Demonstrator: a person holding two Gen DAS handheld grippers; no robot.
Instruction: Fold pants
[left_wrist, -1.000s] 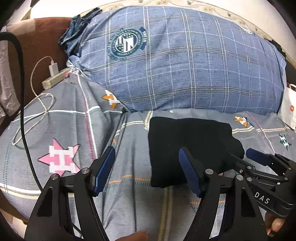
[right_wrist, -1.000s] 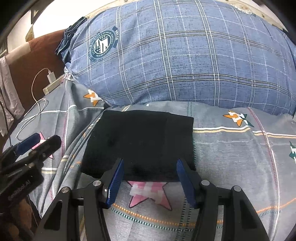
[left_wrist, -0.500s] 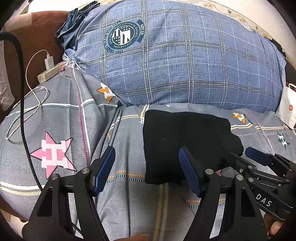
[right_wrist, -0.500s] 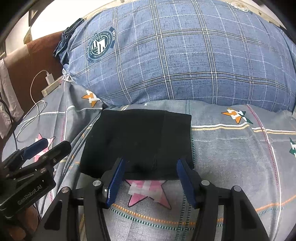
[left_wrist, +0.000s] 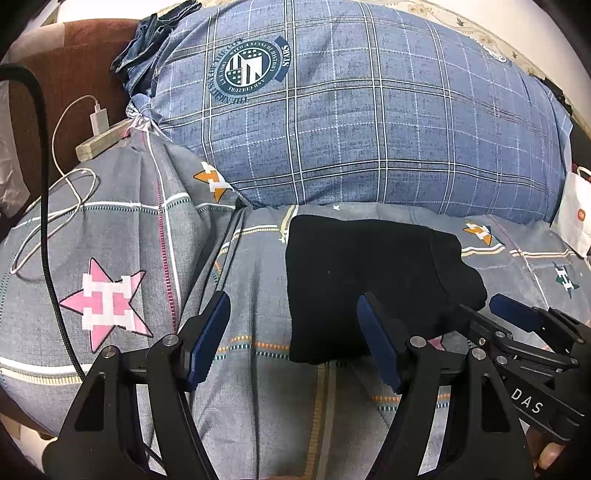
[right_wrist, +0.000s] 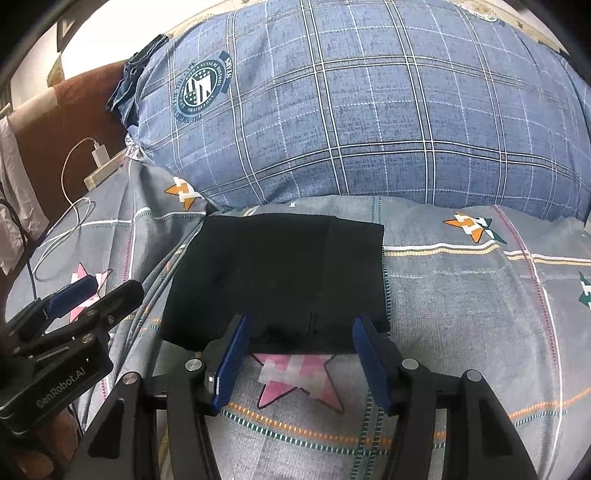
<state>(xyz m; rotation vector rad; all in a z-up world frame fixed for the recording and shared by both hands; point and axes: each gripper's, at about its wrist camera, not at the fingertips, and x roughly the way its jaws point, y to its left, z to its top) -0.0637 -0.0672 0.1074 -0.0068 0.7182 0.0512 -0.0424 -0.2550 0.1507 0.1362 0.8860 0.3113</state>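
The black pants (left_wrist: 369, 273) lie folded into a compact rectangle on the grey patterned bedsheet, in front of the big pillow; they also show in the right wrist view (right_wrist: 284, 273). My left gripper (left_wrist: 293, 338) is open and empty, over the sheet at the pants' near left corner. My right gripper (right_wrist: 301, 360) is open and empty, just short of the pants' near edge, over a pink star print. Each gripper shows in the other's view, the right one (left_wrist: 517, 332) beside the pants' right side, the left one (right_wrist: 81, 299) to their left.
A large blue plaid pillow (left_wrist: 369, 110) fills the back. A white charger, power strip and cables (left_wrist: 96, 136) lie at the left by a brown headboard. A white paper bag (left_wrist: 574, 218) stands at the right edge. A black cable (left_wrist: 44, 206) runs down the left.
Both grippers stay open and empty. Both views have shifted slightly, the left one a little rightward and back; the folded pants have not moved.
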